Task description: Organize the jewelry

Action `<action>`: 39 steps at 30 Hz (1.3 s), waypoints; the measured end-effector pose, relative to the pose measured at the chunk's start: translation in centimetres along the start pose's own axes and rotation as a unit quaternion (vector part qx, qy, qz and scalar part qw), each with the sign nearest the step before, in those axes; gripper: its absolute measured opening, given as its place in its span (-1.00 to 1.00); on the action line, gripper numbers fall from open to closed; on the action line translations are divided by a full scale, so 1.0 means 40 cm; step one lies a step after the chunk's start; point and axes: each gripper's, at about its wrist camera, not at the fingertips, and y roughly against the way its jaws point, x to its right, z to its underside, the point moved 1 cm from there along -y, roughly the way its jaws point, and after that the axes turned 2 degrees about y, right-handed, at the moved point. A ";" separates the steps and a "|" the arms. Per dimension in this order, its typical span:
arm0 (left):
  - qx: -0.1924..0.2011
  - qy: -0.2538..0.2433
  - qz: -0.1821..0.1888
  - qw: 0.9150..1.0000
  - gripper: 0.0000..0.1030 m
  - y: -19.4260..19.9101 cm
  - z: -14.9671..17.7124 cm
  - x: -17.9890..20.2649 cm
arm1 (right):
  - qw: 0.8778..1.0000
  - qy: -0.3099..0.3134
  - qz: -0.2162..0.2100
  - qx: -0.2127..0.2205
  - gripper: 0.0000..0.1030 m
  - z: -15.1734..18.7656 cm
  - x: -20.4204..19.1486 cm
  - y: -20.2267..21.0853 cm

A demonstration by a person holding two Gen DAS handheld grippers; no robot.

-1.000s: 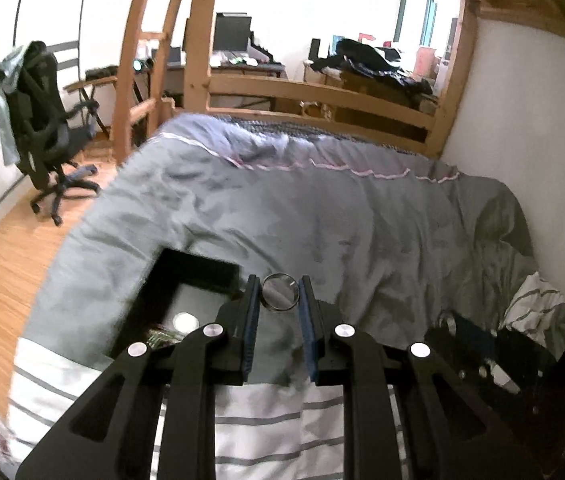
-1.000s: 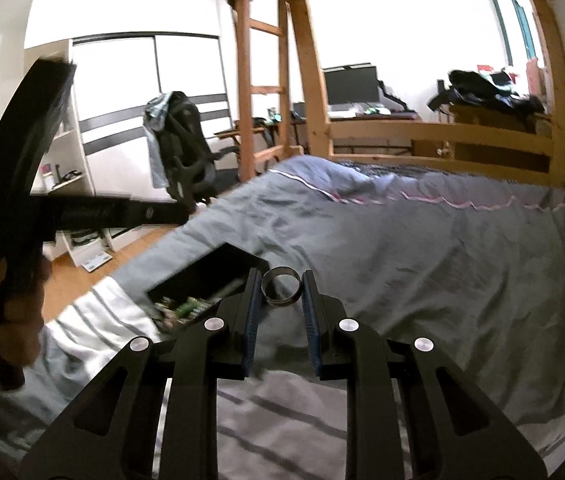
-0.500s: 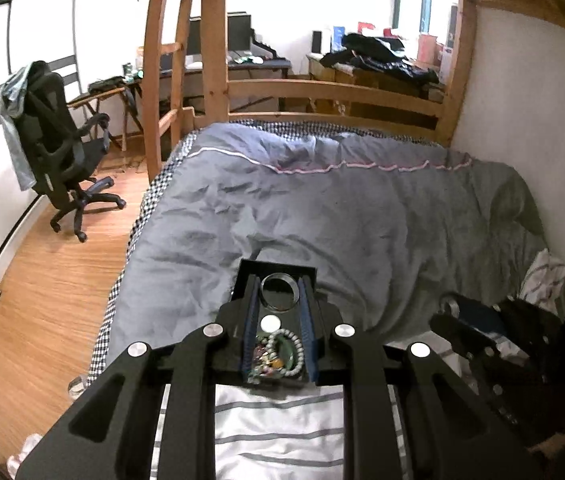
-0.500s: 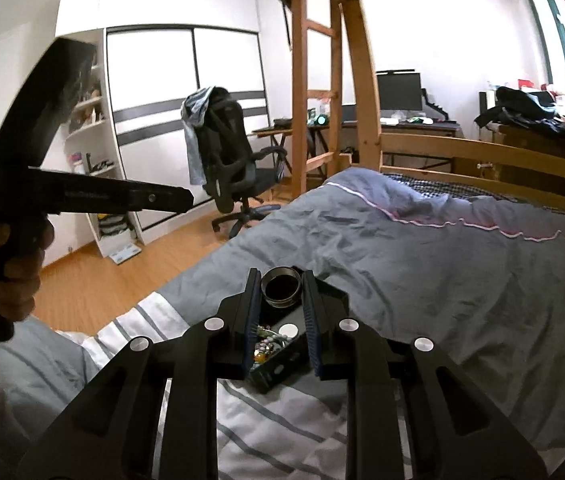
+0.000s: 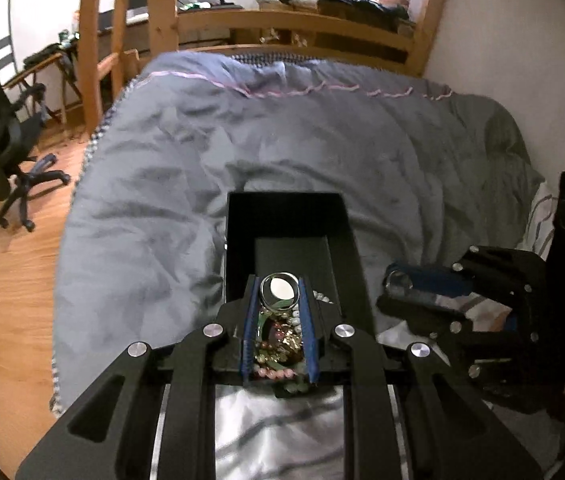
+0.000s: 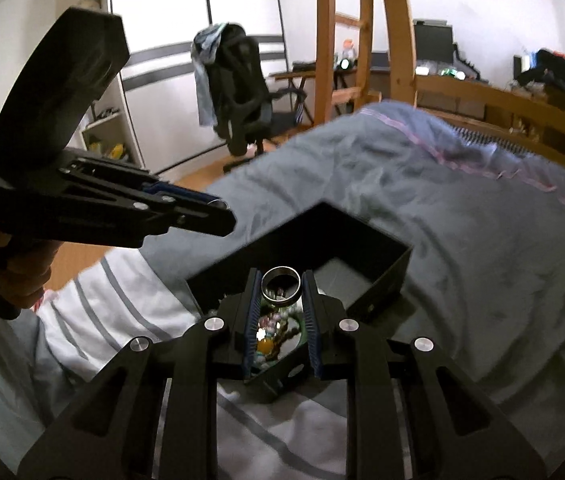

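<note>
A black open jewelry box [image 5: 238, 236] lies on the bed, with beads and trinkets [image 5: 280, 344] in its near end; it also shows in the right wrist view [image 6: 378, 264]. My left gripper [image 5: 279, 294] is shut on a silver ring [image 5: 263, 295] and holds it above the box. My right gripper [image 6: 281, 283] is shut on a second silver ring [image 6: 282, 300], also above the box. The right gripper shows in the left wrist view [image 5: 400, 286] to the right of the box. The left gripper shows in the right wrist view [image 6: 218, 210] to the left.
The box rests on a grey duvet [image 5: 322, 140] over a striped white sheet [image 6: 94, 308]. A wooden bed rail [image 5: 302, 28] and ladder [image 6: 326, 40] stand behind. An office chair [image 6: 238, 88] is on the wood floor to the left. A white wall [image 5: 522, 60] is at the right.
Both grippers have swung down and over the jewelry box, each still holding its ring. The box now sits directly under both pairs of fingers and looks closer.
</note>
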 end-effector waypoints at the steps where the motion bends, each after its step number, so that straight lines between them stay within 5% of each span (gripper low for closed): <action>1: -0.001 0.001 0.006 1.000 -0.63 -0.015 0.003 -0.003 | 1.000 0.001 -0.003 -0.006 -0.59 0.009 0.003 -0.021; 7: 0.007 0.020 0.025 0.999 -0.63 -0.070 0.031 -0.031 | 0.999 0.012 -0.013 -0.028 -0.49 0.042 -0.003 -0.093; 9: 0.009 0.024 0.015 1.000 -0.47 -0.060 0.032 -0.035 | 0.999 0.015 -0.007 -0.029 0.11 0.046 -0.010 -0.095; 10: 0.011 0.025 0.010 1.000 -0.29 -0.051 0.031 -0.035 | 1.000 0.015 -0.004 -0.023 0.71 0.045 -0.015 -0.088; 11: 0.019 0.025 0.000 1.000 0.03 -0.034 0.026 -0.036 | 1.000 0.014 0.009 -0.012 0.88 0.040 -0.020 -0.074; 18: 0.087 0.028 -0.054 0.994 0.81 0.155 0.006 0.000 | 0.999 -0.019 0.031 0.018 0.92 -0.022 -0.024 0.057; 28: 0.119 0.019 -0.092 0.988 0.89 0.363 0.057 0.064 | 0.998 -0.059 0.036 0.008 0.92 -0.079 -0.057 0.251; 39: 0.096 0.007 -0.140 0.985 0.89 0.297 0.176 0.057 | 0.996 -0.062 0.057 -0.033 0.92 -0.047 -0.096 0.281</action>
